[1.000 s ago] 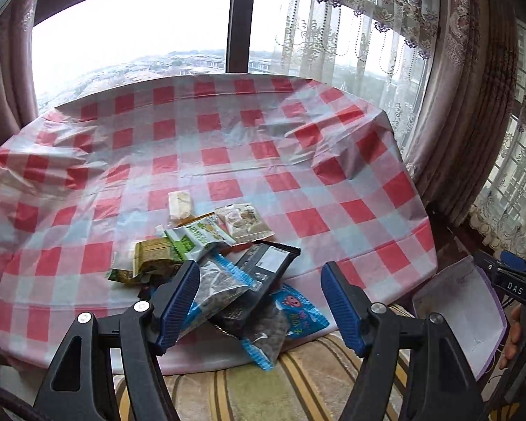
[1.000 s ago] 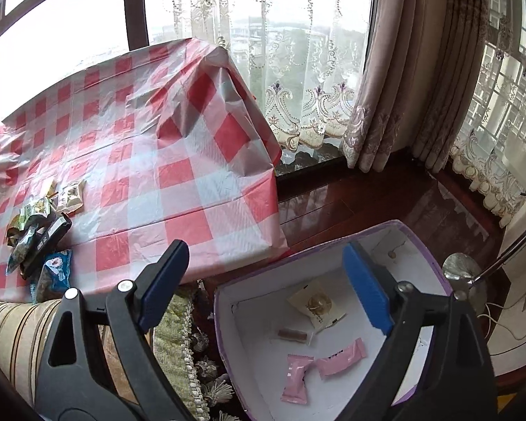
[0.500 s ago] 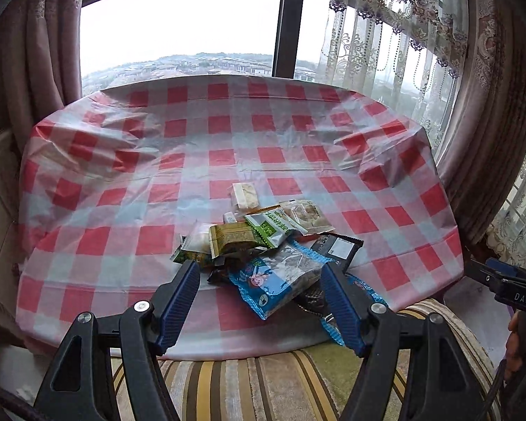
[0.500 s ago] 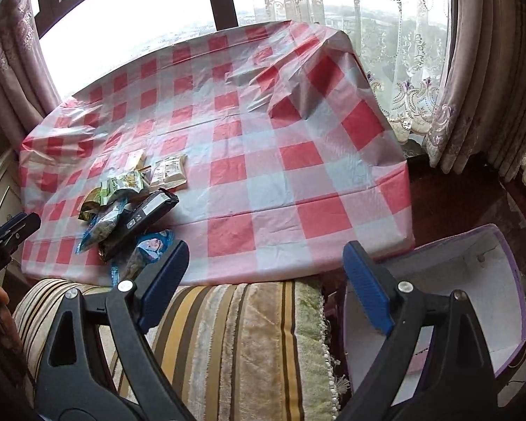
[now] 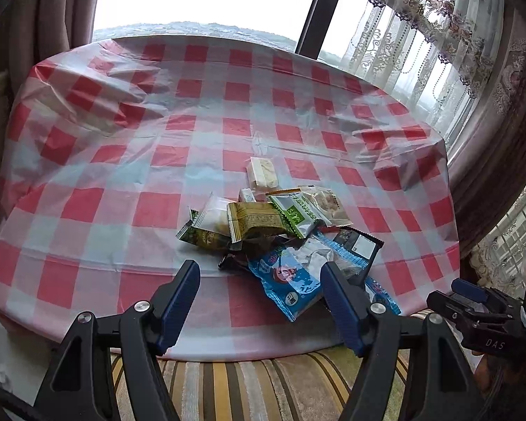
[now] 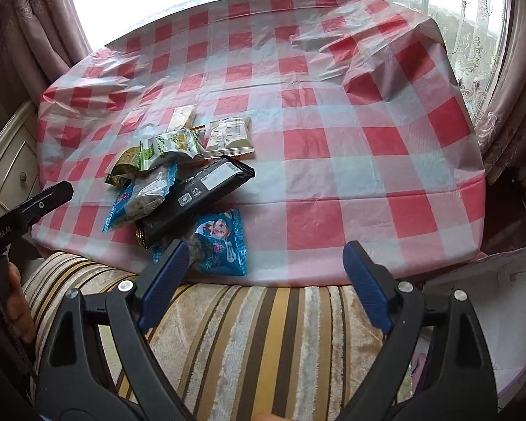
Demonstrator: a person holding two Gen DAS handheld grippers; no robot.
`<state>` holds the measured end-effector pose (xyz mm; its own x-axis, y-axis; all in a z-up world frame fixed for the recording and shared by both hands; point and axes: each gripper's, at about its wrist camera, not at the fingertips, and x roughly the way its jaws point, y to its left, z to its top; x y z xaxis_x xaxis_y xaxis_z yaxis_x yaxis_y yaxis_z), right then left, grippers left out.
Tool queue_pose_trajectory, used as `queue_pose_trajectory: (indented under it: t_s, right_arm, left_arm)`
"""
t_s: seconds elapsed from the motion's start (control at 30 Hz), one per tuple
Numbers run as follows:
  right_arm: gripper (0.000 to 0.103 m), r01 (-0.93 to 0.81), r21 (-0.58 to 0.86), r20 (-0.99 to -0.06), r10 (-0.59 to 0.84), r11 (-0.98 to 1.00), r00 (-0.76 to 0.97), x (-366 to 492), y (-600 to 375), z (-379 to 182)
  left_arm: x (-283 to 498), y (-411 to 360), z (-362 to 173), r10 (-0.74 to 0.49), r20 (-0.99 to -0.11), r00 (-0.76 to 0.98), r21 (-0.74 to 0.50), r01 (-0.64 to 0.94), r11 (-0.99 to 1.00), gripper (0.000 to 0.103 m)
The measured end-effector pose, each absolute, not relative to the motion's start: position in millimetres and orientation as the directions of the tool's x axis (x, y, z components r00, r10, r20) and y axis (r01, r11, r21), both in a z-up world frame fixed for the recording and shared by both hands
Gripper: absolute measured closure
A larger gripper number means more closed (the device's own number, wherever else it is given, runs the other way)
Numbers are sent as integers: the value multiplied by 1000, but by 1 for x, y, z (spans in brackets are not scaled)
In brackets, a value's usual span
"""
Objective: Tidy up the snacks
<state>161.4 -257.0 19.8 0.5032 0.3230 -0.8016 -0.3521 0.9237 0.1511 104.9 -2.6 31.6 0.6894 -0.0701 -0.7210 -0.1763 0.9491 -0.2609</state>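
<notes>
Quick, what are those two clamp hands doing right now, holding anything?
Left gripper: open, holding nothing, above the blue snack packet.
Right gripper: open, holding nothing.

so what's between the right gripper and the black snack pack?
In the right wrist view, the right gripper hangs open over the striped cushion. The blue cartoon snack bag lies between it and the black snack pack.

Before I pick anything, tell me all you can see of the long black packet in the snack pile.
The black packet is a long, flat, glossy wrapper with a white label and small printed marks on its upper face. It lies tilted in the pile on the checked tablecloth, its near end gold-edged. A blue bag leans on its left side, and another blue bag sits at its near end. Neither gripper touches it.
</notes>
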Motion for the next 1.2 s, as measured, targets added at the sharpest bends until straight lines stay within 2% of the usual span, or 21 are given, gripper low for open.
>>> queue_pose_trajectory:
  t_s: [0.27,0.53,0.9,0.93,1.07,1.2]
  right_arm:
    - [12,-365,141,-815,318,920,485,175,-234,14]
    - [12,-379,138,-832,314,915,457,190,-221,8]
    - [12,-360,194,-851,339,913,400,215,-214,-7]
    - [13,-354,203,-853,342,913,394,218,-214,-8]
    - [15,-336,231,-857,354,913,374,229,-212,-13]
    - [19,-311,290,-860,389,905,330,241,-209,-22]
  left_arm:
    - [137,9,11,-165,-745,646,-358,-180,916,34]
    - [167,27,-15,-271,-761,590,-490,-249,835,38]
    - [190,50,-38,-375,-709,597,-646,-338,684,39]
    - [192,51,-39,-378,-706,599,-652,-340,678,40]
    - [199,54,-44,-402,-694,598,-674,-343,654,59]
    - [202,54,-46,-424,-672,607,-696,-322,642,66]
